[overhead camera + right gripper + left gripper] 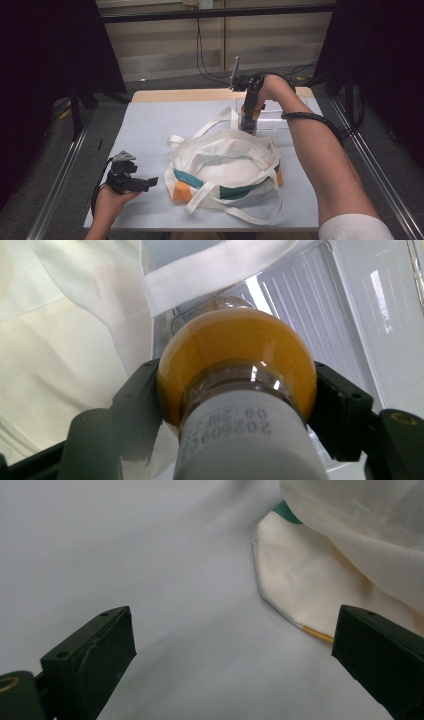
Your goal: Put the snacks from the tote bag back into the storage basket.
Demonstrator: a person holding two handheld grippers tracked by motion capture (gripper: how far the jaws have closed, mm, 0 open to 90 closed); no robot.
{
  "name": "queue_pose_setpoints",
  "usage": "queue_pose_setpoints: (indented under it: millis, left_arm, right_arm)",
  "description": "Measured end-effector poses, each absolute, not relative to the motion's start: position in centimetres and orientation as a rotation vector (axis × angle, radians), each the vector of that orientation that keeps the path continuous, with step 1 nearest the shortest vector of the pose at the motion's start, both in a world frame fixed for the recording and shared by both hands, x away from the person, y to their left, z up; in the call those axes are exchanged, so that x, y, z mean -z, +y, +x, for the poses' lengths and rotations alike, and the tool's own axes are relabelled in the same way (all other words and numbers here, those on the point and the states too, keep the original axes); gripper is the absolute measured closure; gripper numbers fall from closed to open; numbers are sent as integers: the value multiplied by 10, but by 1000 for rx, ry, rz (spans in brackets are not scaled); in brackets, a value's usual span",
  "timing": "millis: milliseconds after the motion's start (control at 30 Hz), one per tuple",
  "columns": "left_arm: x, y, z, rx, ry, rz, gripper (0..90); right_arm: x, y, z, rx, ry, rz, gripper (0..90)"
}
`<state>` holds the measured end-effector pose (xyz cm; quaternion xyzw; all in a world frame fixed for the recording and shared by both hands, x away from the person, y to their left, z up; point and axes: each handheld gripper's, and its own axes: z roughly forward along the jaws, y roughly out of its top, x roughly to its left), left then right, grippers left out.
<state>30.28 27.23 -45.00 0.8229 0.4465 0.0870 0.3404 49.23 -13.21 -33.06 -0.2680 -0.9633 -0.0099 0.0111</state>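
Two grippers: right gripper (pixel 235 390) clamping rounded orange-filled bottle (pixel 235 355), left gripper (pixel 232 655) jaws apart, soft cream cloth bag (pixel 225 160).

Cream bag (pixel 225 160) with teal and orange panels; orange bottle (pixel 235 365), white cap.

Bag (pixel 227 167) lies mid-table (pixel 150 125), straps trailing toward the near edge. Clear tray (pixel 280 122) behind it, right of centre. Bottle (pixel 240 390) over tray's near-left corner. Left gripper (pixel 142 184) left of bag.
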Motion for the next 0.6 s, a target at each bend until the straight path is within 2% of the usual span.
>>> queue_pose_setpoints:
  millis: [600]
  left_arm:
    - [450, 272, 303, -226, 1163, 2150, 34]
  right_arm:
    - [336, -132, 492, 34, -3002, -837, 302]
